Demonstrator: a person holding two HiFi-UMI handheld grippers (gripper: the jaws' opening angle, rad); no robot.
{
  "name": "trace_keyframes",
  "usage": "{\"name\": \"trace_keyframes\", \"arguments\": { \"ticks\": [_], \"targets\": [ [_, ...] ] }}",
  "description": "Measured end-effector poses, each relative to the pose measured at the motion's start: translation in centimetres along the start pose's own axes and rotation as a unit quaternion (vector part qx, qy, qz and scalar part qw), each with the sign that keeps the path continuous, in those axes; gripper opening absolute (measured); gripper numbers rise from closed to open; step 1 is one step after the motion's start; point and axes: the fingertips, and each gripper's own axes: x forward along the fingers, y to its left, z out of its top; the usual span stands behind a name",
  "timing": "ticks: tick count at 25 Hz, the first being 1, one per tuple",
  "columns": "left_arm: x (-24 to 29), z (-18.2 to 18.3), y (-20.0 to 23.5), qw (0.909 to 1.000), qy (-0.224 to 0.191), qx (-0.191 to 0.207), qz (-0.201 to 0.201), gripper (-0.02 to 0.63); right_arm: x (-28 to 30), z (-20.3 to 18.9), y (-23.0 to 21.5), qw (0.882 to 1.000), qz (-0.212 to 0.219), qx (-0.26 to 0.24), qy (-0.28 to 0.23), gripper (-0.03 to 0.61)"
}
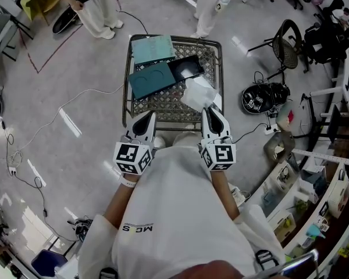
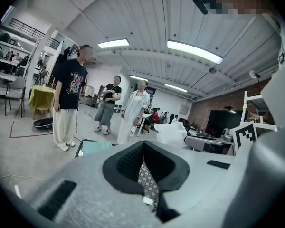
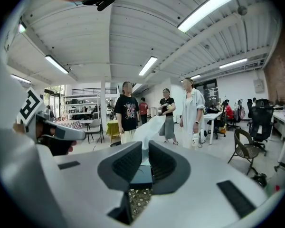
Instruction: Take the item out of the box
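A wire-mesh table point(image 1: 163, 106) carries an opened teal box: its lid point(image 1: 153, 48) lies at the back, and its base point(image 1: 152, 80) with round recesses lies in front. A black tray point(image 1: 185, 67) lies beside the base. My right gripper point(image 1: 212, 114) is shut on a crumpled white bag point(image 1: 198, 93) over the table's near right part. In the right gripper view the bag point(image 3: 149, 127) rises from between the jaws point(image 3: 145, 146), above the black tray point(image 3: 141, 175). My left gripper point(image 1: 144, 122) hovers at the table's front edge, tips together and empty point(image 2: 143, 144).
Three people stand on the floor beyond the table point(image 2: 69, 99). A black chair point(image 1: 288, 48) and a dark helmet-like object point(image 1: 262, 97) are at the right. Shelves with clutter point(image 1: 314, 202) line the right side. Cables point(image 1: 75, 100) run across the floor at the left.
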Motion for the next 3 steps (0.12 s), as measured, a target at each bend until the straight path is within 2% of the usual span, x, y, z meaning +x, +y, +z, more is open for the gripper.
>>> {"name": "trace_keyframes", "arguments": {
  "ticks": [3],
  "targets": [
    [-0.28,-0.25,0.35,1.0000,0.004,-0.005,0.001,0.025,0.28,-0.18,0.47,1.000,0.001,-0.001,0.004,0.055]
  ]
}}
